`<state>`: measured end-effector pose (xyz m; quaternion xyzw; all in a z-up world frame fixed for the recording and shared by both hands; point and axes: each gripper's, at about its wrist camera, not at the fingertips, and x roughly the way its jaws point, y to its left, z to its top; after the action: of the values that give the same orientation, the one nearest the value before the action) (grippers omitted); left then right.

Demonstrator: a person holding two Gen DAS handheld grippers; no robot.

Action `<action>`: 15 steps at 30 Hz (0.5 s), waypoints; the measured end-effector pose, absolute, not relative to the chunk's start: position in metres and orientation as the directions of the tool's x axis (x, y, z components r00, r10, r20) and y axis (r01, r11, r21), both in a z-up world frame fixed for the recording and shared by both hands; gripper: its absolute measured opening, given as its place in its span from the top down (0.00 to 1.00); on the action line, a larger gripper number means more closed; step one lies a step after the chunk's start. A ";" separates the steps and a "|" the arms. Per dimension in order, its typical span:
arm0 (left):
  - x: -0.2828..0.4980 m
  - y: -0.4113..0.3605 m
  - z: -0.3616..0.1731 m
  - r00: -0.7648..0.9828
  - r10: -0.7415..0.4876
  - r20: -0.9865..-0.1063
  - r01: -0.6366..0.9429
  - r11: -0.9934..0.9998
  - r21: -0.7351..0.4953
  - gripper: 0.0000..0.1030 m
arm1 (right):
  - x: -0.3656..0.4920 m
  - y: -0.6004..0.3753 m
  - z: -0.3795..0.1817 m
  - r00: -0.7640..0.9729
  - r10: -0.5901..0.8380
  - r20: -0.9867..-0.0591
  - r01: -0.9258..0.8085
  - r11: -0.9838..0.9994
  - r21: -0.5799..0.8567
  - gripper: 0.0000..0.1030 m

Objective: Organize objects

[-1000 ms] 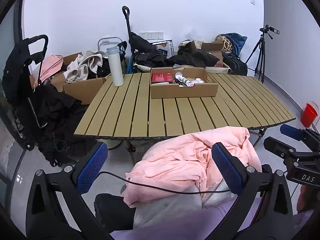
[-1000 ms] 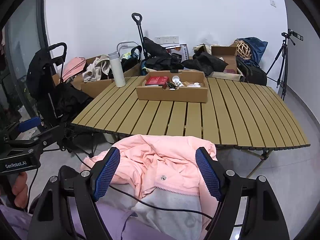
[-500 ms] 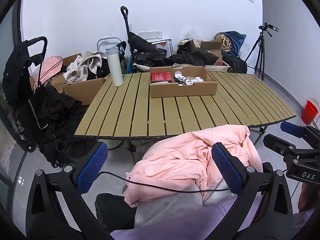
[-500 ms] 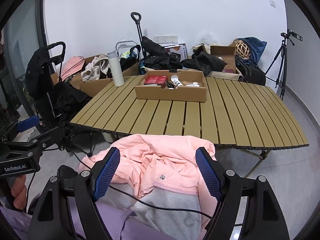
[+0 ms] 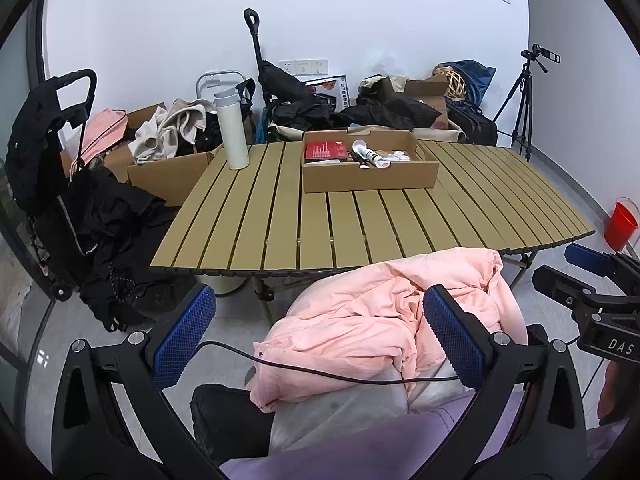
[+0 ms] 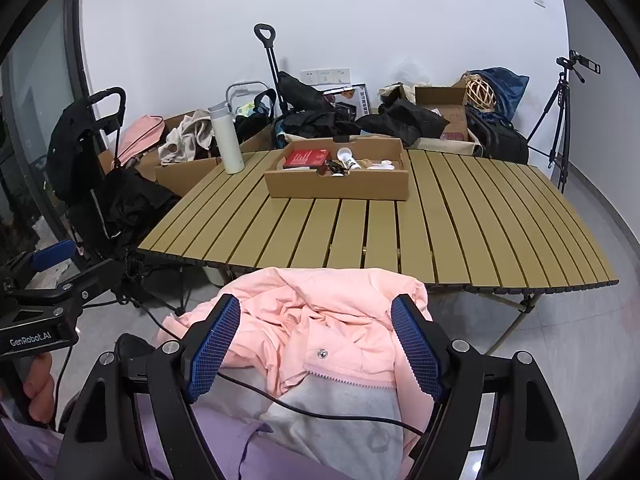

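Note:
A shallow cardboard box point(image 5: 368, 176) point(image 6: 340, 190) sits on the slatted wooden table point(image 5: 360, 224) point(image 6: 400, 232). Inside it lie a red packet point(image 5: 325, 150) point(image 6: 306, 158), a white tube point(image 5: 370, 155) and small white items. A tall white bottle point(image 5: 233, 132) point(image 6: 226, 140) stands at the table's far left. Both grippers hover well short of the table, over a pink jacket point(image 5: 384, 320) point(image 6: 332, 320) on a person's lap. My left gripper point(image 5: 320, 336) is open and empty. So is my right gripper point(image 6: 316, 344).
Black bags, clothes and cardboard boxes point(image 5: 168, 172) crowd the floor behind and left of the table. A tripod point(image 5: 520, 104) stands at the back right and a red bucket point(image 5: 620, 224) at the right. A black cable point(image 5: 320, 368) crosses the lap.

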<state>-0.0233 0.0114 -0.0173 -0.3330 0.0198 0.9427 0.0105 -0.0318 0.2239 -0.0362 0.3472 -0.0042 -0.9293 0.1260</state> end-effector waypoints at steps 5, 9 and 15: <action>-0.024 0.011 -0.019 -0.775 0.001 -0.632 -0.026 -0.999 0.030 0.00 | -0.031 0.223 -0.036 -0.728 -0.238 -0.643 0.235 -0.968 0.092 0.21; -0.024 0.011 -0.019 -0.775 0.000 -0.632 -0.025 -0.999 0.031 0.00 | -0.032 0.225 -0.036 -0.728 -0.235 -0.644 0.227 -0.969 0.097 0.21; -0.024 0.011 -0.020 -0.777 0.001 -0.630 -0.030 -0.999 0.035 0.00 | -0.032 0.225 -0.036 -0.727 -0.233 -0.646 0.223 -0.970 0.099 0.21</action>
<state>-0.0239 0.0112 -0.0197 -0.3338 0.0214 0.9423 0.0081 -0.0325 0.2246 -0.0360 0.3483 -0.0071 -0.9293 0.1228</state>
